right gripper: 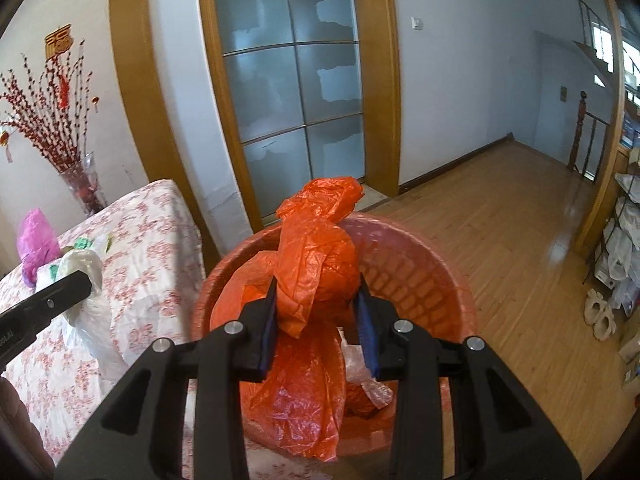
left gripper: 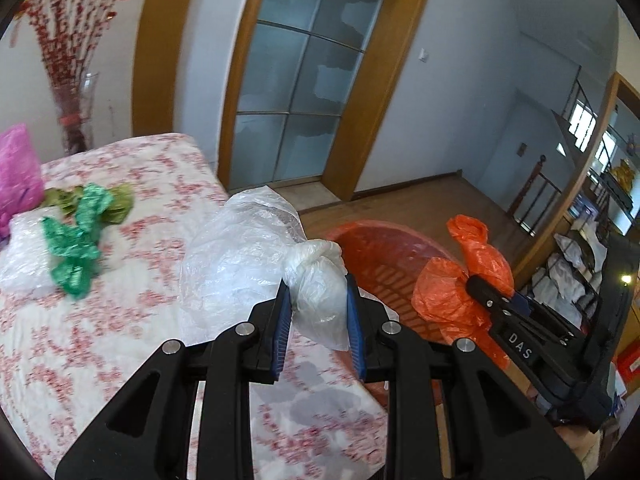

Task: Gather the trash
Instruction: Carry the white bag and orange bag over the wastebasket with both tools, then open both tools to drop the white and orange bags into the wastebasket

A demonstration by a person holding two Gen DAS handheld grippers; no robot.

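Blue-padded left gripper [left gripper: 316, 312]: clenched on knotted white plastic bag [left gripper: 256, 264], held above floral tablecloth [left gripper: 132, 320]. Right gripper [right gripper: 318, 312]: grasping knotted orange plastic bag [right gripper: 316, 256], hanging over red laundry basket [right gripper: 432, 280] on wood floor [right gripper: 500, 232]. Further back on table: 1 crumpled green bag [left gripper: 76, 236], 1 magenta bag [left gripper: 18, 172].

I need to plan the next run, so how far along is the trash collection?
Done: some clear plastic already lies in the red basket. In hand: the right gripper holds an orange bag over the basket; the left gripper holds a knotted clear bag above the table. Left: a green bag, a pink bag and clear wrap on the table.
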